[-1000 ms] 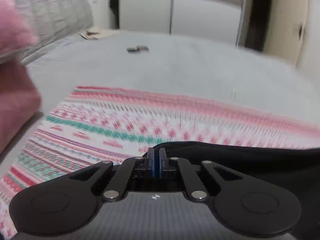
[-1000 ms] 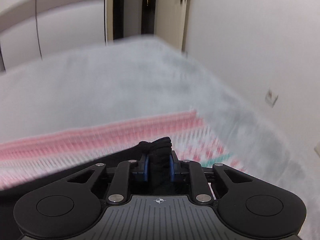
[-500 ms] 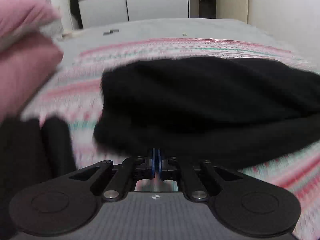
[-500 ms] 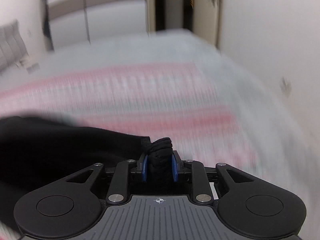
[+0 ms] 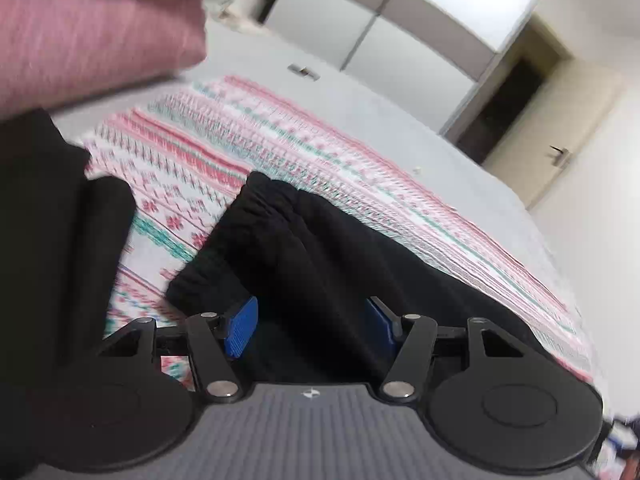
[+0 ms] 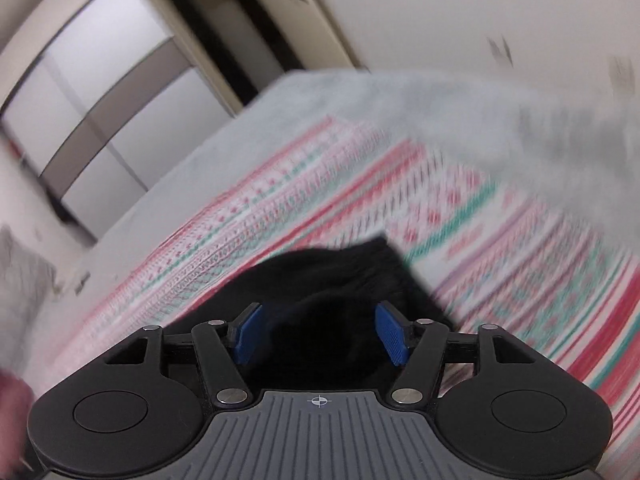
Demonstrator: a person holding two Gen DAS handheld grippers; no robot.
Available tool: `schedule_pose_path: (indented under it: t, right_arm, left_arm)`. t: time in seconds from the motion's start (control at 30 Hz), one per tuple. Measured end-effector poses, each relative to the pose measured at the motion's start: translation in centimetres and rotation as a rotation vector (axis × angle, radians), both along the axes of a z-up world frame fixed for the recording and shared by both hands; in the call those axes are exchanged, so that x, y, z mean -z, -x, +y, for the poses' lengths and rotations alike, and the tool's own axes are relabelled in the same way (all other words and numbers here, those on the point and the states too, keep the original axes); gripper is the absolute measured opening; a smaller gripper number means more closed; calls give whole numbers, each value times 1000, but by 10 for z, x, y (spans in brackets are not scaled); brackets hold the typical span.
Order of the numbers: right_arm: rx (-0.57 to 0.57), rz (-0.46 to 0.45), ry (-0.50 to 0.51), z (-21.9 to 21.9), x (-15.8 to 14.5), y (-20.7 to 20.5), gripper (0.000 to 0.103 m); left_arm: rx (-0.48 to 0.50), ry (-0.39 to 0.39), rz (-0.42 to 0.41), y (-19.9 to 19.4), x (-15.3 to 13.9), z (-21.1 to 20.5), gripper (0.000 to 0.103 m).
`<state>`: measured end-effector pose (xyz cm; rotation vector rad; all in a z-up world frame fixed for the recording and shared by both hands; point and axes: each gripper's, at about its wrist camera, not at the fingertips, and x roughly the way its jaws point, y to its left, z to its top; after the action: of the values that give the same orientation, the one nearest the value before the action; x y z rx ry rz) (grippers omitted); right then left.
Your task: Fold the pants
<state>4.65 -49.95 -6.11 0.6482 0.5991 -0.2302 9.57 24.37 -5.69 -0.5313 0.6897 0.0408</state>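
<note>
Black pants (image 5: 320, 256) lie folded over on a pink, white and teal patterned blanket (image 5: 240, 152). In the left wrist view my left gripper (image 5: 310, 330) hangs just over the cloth, its jaws opening, blue pads (image 5: 240, 330) spread wide with the fabric lying loose between them. The right wrist view shows a corner of the pants (image 6: 340, 280) on the blanket (image 6: 500, 240). There my right gripper (image 6: 320, 336) is opening too, its pads (image 6: 394, 334) clear of the black cloth beneath.
A pink pillow (image 5: 88, 28) sits at the upper left, and a dark garment or sleeve (image 5: 52, 240) fills the left edge. A grey bedsheet (image 5: 400, 120) runs beyond the blanket toward white wardrobe doors (image 5: 400, 40) and a door (image 5: 560, 136).
Both grippers carried the black cloth across and down onto the blanket, rolled, then spread their pads and let go. The pants now lie folded over themselves.
</note>
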Motion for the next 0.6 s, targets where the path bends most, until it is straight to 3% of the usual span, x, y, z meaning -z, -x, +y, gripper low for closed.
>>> schedule_pose_path:
  t: [0.13, 0.3, 0.37, 0.43, 0.5, 0.53, 0.57, 0.6]
  right_arm:
    - [113, 41, -118, -6, 7, -9, 62]
    - [210, 35, -230, -11, -2, 11, 60]
    - [158, 57, -270, -2, 5, 12, 60]
    - [138, 89, -303, 2, 16, 4, 60]
    - [172, 42, -320, -3, 23, -6, 59]
    - [185, 36, -315, -5, 25, -11, 52]
    - [193, 35, -299, -6, 26, -17, 34]
    - [195, 45, -261, -4, 27, -22, 24]
  left_arm:
    - [-74, 19, 97, -34, 18, -6, 87]
    - [-152, 7, 84, -33, 31, -13, 86]
    - [-162, -43, 94, -38, 31, -20, 78]
    - [-173, -70, 99, -40, 30, -23, 61]
    - [-184, -77, 98, -42, 31, -18, 48]
    - [-193, -59, 94, -41, 32, -14, 40]
    - [-202, -45, 84, -40, 32, -11, 39]
    - [-209, -39, 78, -38, 30, -10, 38]
